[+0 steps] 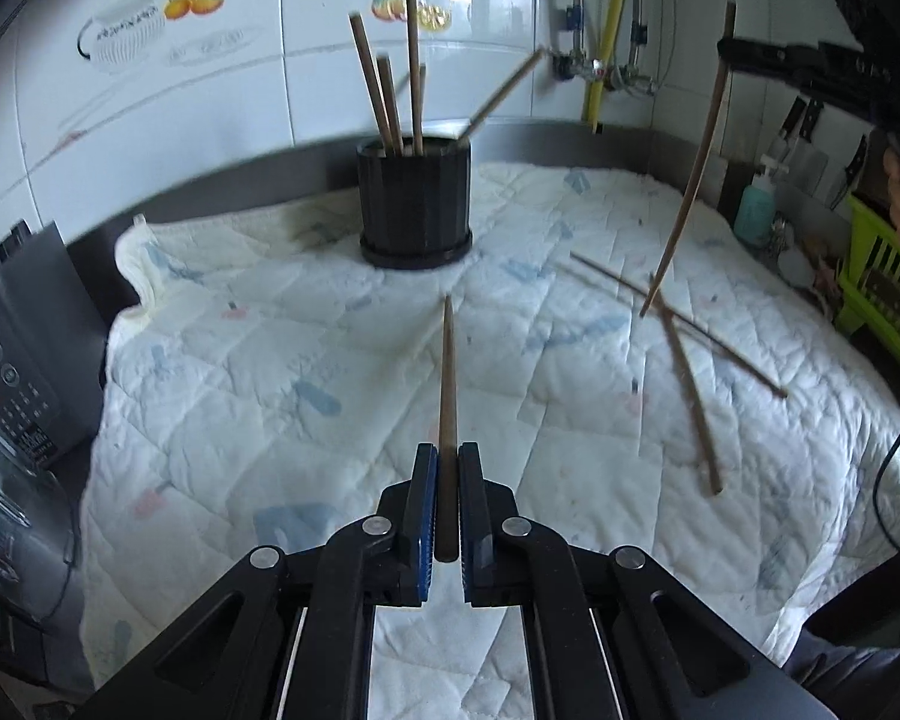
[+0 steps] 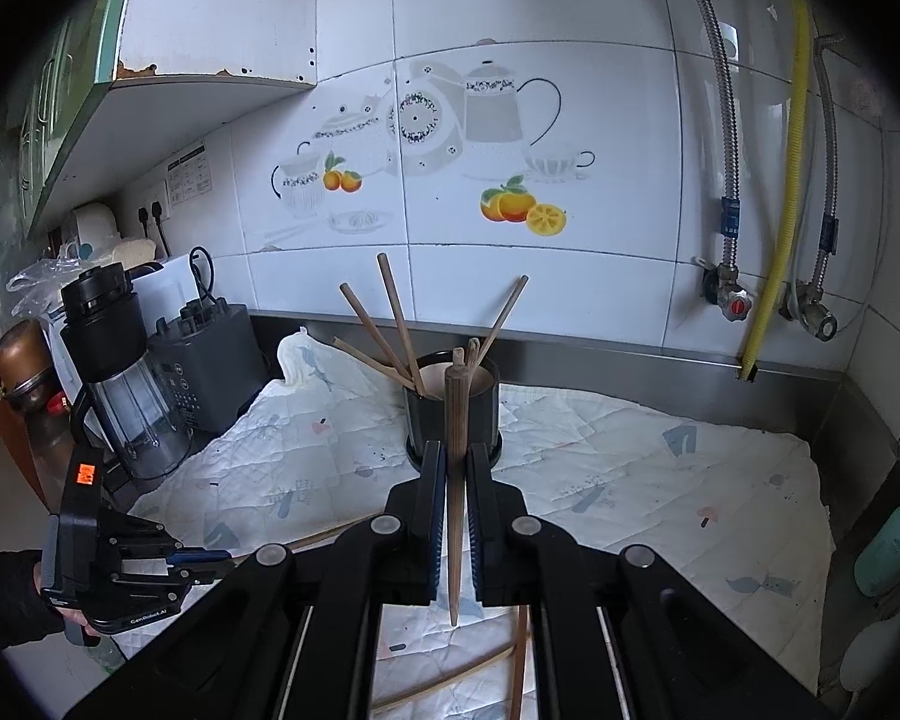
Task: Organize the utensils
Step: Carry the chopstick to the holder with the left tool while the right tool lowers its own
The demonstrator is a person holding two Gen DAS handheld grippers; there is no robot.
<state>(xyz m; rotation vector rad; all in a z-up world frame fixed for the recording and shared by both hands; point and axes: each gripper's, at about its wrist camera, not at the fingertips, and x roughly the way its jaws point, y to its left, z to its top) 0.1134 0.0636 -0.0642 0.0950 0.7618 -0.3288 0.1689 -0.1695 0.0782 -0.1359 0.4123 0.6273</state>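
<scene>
Each gripper, left [image 1: 447,468] and right [image 2: 456,468], has its fingers clamped on a chopstick [image 1: 447,372], the black holder [image 1: 415,204] beyond them.

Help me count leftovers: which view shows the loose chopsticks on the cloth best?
The left wrist view: the loose chopsticks lie crossed and in full on the quilted cloth. The right wrist view catches only bits of them behind its claw.

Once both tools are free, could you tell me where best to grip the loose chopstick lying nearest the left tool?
Grip the chopstick near its middle from straight above, fingers straddling its width: it lies flat on the quilted cloth, its far end crossing another chopstick.
</scene>
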